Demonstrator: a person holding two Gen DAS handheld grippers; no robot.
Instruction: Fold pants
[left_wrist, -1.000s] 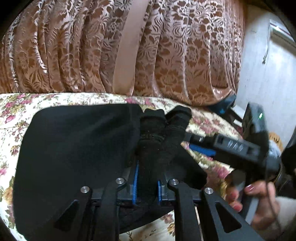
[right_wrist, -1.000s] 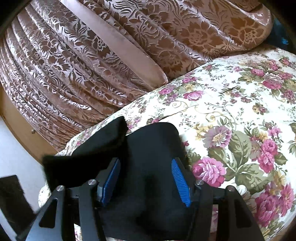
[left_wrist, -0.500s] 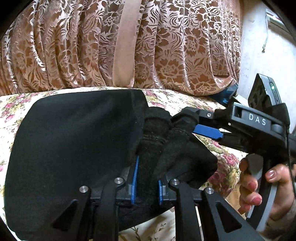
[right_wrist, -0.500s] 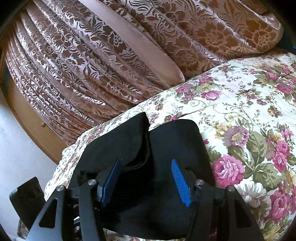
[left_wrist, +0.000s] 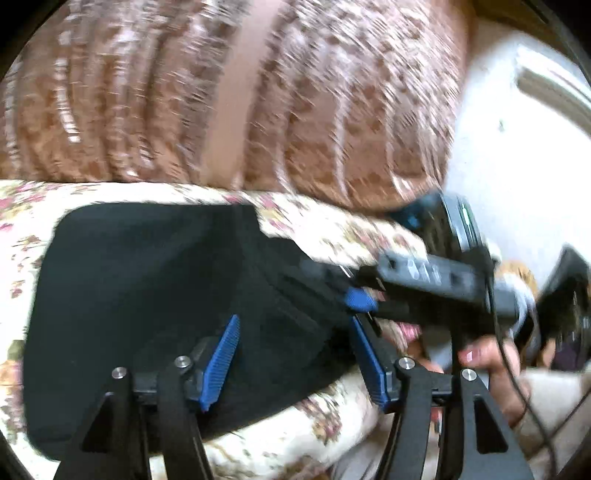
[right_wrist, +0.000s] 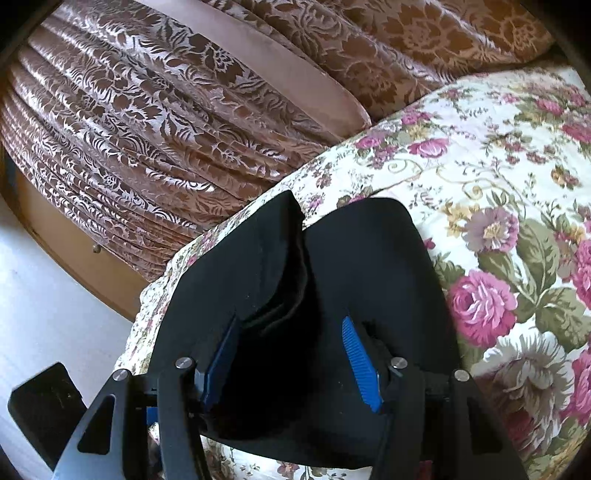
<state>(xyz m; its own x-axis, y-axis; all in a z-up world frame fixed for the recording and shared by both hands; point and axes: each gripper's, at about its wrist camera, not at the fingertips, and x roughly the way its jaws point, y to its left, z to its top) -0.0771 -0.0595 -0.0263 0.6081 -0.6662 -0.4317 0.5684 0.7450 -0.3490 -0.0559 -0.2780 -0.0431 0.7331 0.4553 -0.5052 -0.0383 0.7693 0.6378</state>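
- The black pants (left_wrist: 140, 295) lie folded into a compact dark block on the floral bedspread (right_wrist: 498, 184), close to the bed's near edge and toward its left end in the right wrist view.
- In the right wrist view the pants (right_wrist: 354, 266) show a raised fold running up the middle, with one flap standing above the flatter layer beside it.
- The left gripper (left_wrist: 295, 358) hovers over the near part of the pants with its blue-padded fingers spread wide and nothing between them.
- The right gripper (right_wrist: 291, 358) is likewise spread, its blue pads on either side of the central fold; whether the pads touch the cloth cannot be told.
- In the left wrist view, which is motion-blurred, the right gripper (left_wrist: 358, 299) comes in from the right edge, its tip over the right side of the pants, held by a hand (left_wrist: 491, 365) with painted nails.
- Behind the bed's far edge hangs a brown patterned curtain (right_wrist: 184, 110).
- A white wall (left_wrist: 517, 166) shows past the right end of the bed.
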